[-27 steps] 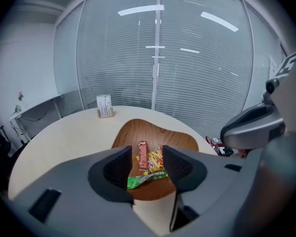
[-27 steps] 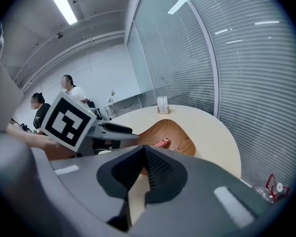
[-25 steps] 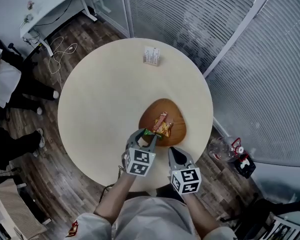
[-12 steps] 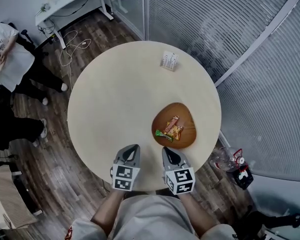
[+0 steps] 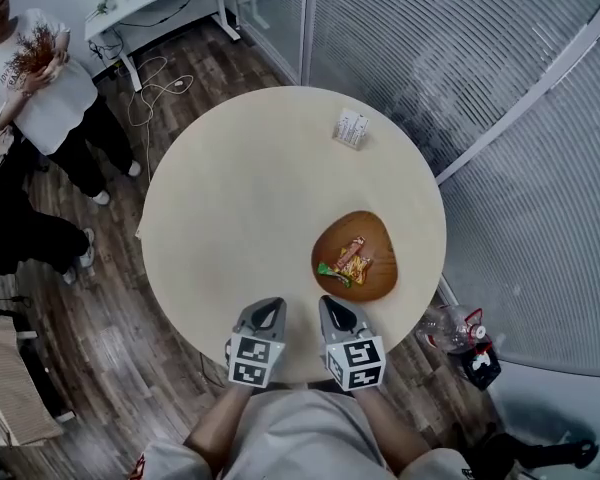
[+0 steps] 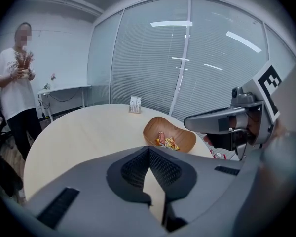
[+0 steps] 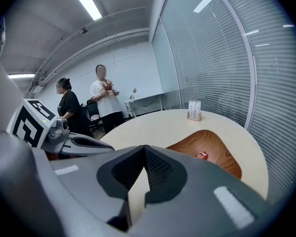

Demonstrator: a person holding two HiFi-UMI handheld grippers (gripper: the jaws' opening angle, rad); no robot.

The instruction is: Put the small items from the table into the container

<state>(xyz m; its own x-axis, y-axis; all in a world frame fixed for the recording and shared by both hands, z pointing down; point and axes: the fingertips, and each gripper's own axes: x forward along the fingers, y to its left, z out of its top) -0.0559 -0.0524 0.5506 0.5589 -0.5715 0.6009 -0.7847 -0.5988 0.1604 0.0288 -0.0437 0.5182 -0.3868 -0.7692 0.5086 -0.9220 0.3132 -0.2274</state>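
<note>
Both the left gripper [image 6: 149,150] and the right gripper [image 7: 144,147] have their fingers closed tip to tip on nothing, and they sit side by side over the near rim of the round counter [image 5: 240,208]. The snack packets [image 5: 348,263] lie in the wooden bowl [image 5: 378,240], just ahead of the right fingers and a little to their right, so the gathering looks essentially done. Such wrappers are probably light, thin and crinkly, with slick film that slides under a flat pinch. They are best taken by a crimped end seam or across the narrow middle. All that is left on the bare counter is a small card stand [image 5: 351,128], far ahead of both sets of fingers at the opposite rim. It looks stiff, light and easily tipped, best gripped low across its base.
</note>
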